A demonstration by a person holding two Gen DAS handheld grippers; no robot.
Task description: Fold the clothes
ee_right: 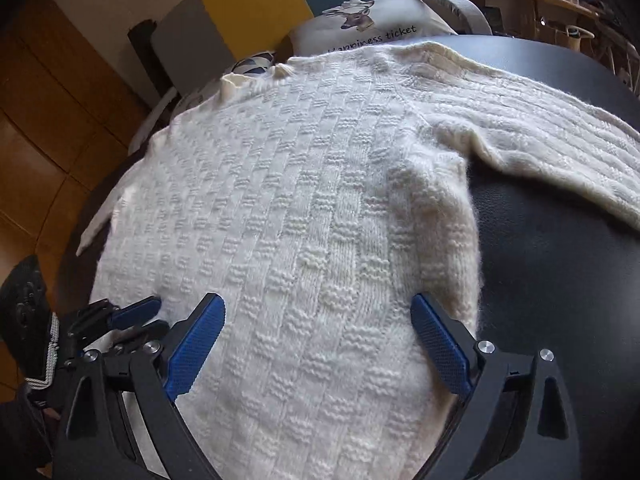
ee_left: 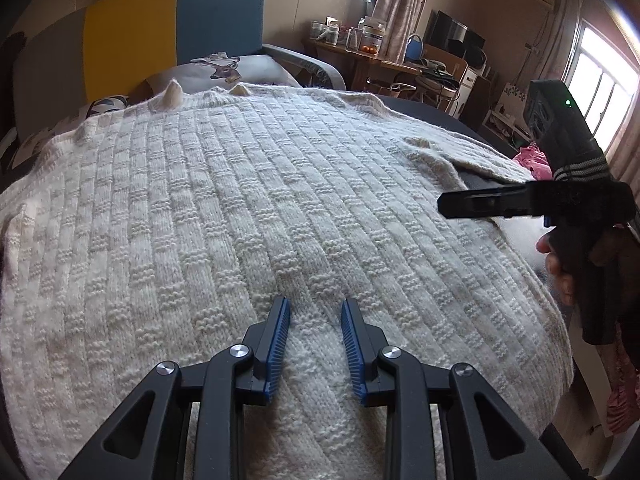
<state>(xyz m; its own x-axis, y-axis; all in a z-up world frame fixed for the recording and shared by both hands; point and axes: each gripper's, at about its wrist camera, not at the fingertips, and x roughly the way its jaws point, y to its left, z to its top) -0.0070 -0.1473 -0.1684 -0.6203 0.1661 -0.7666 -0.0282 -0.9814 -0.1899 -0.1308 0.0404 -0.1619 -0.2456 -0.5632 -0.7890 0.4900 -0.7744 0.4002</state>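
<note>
A cream knitted sweater (ee_left: 240, 200) lies spread flat on a dark padded surface (ee_left: 420, 106). My left gripper (ee_left: 316, 304) rests low over its near hem, open, with only a narrow strip of knit between the blue pads. From the side, my right gripper (ee_left: 444, 202) shows at the sweater's right edge, held by a hand. In the right wrist view the sweater (ee_right: 300, 200) fills the middle. There my right gripper (ee_right: 318, 300) is wide open above the body's edge. One sleeve (ee_right: 540, 132) stretches to the right. The left gripper (ee_right: 160, 313) shows at the lower left.
Behind the sweater are a deer-print pillow (ee_left: 224, 66) and a yellow and blue backrest (ee_left: 132, 36). A cluttered wooden desk (ee_left: 372, 60) stands at the back right, with a pink garment (ee_left: 528, 158) lower down. Bare dark surface (ee_right: 560, 260) lies right of the sweater, wooden floor (ee_right: 40, 140) to the left.
</note>
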